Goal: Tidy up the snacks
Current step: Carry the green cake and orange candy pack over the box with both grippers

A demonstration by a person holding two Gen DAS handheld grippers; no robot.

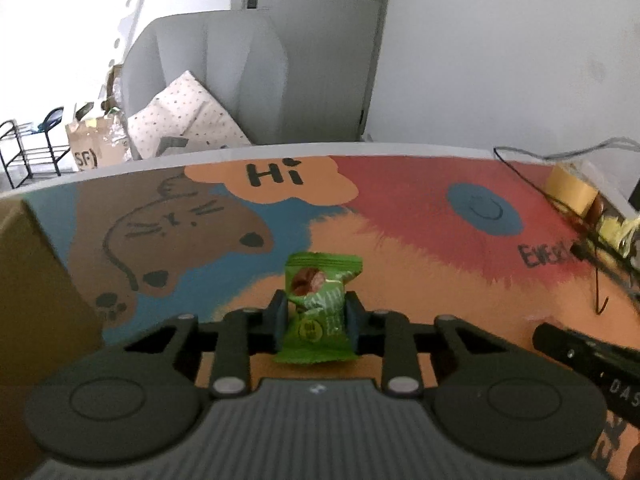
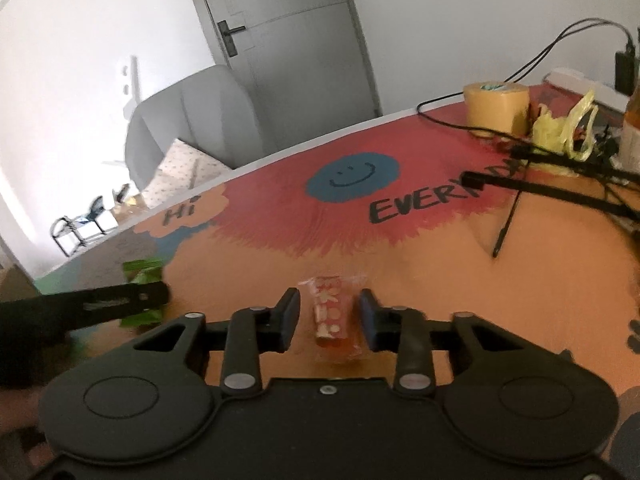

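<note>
- My left gripper clamps one green snack packet, holding it upright above the mat.
- My right gripper stands wide around one red snack packet lying on the mat, fingers apart from it.
- Farther right I count one tape roll and one yellow bag.

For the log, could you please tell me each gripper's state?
Left gripper: shut on green packet.
Right gripper: open, straddling red packet.

Both wrist views skim low over the mat, facing the door.
</note>
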